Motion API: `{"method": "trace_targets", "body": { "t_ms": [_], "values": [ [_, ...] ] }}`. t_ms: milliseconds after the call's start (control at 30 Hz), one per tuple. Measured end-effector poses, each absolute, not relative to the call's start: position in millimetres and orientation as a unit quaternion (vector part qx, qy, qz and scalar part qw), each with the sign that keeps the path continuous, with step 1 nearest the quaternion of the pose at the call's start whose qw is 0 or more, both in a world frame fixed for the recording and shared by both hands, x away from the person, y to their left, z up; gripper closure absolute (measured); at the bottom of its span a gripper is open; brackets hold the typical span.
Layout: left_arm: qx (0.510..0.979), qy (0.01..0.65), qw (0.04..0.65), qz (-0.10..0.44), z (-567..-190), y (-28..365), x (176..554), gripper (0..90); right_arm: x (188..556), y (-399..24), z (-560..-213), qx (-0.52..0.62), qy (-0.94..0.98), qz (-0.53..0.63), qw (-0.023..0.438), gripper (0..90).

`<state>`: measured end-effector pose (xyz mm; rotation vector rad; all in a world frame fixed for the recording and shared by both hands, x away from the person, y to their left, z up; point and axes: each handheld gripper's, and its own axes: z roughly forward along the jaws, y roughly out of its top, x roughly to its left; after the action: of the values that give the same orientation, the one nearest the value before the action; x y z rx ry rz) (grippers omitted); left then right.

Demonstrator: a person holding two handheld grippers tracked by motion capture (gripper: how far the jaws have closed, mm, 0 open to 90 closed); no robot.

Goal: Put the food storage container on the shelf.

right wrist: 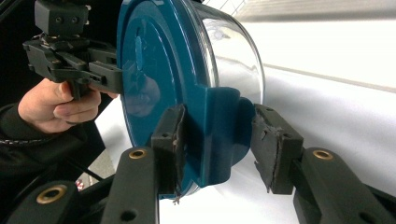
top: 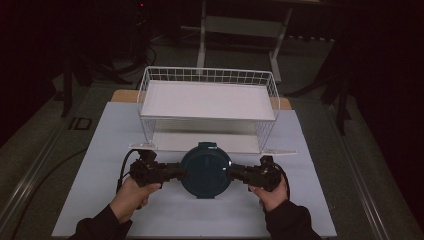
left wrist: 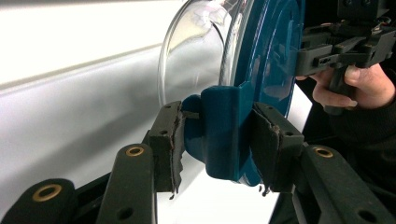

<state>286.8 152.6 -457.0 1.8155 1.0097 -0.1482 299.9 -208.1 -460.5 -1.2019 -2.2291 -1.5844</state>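
Lidded bowl held between both grippers, in front of the rack

The glass bowl (top: 205,170) with its blue lid (left wrist: 273,56) sat between the hands over the white table (top: 100,165), just before the wire rack (top: 207,102). The left gripper (top: 176,172) was clamped on one lid clip (left wrist: 219,133); the right gripper (top: 234,173) gripped the opposite clip (right wrist: 219,135), one pad pressed on it, the other close beside it

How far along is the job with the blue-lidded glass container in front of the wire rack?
Done: the left gripper and right gripper are each shut on a side clip of the lidded container. In hand: holding it between them, in front of the wire rack. Left: probably setting it on a shelf of that rack.
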Motion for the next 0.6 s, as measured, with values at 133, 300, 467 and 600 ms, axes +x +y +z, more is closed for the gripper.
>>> {"method": "trace_targets", "body": {
  "t_ms": [133,300,467,600],
  "values": [
    [0.751,0.417,0.508,-0.056,-458.6,149.4,296.7,55.6,310.2,-210.7,-460.1,-0.398,-0.745,-0.531,0.068,56.2],
    [0.754,0.414,0.508,-0.051,-463.2,145.6,310.6,55.6,322.8,-213.7,-463.8,-0.399,-0.747,-0.528,0.065,56.2],
    [0.754,0.411,0.510,-0.046,-469.5,142.2,327.9,55.6,340.0,-217.1,-468.9,-0.400,-0.746,-0.530,0.060,56.1],
    [0.755,0.411,0.510,-0.040,-477.4,141.0,339.3,55.5,351.4,-217.4,-474.1,-0.398,-0.750,-0.526,0.053,56.2]
  ]
}}
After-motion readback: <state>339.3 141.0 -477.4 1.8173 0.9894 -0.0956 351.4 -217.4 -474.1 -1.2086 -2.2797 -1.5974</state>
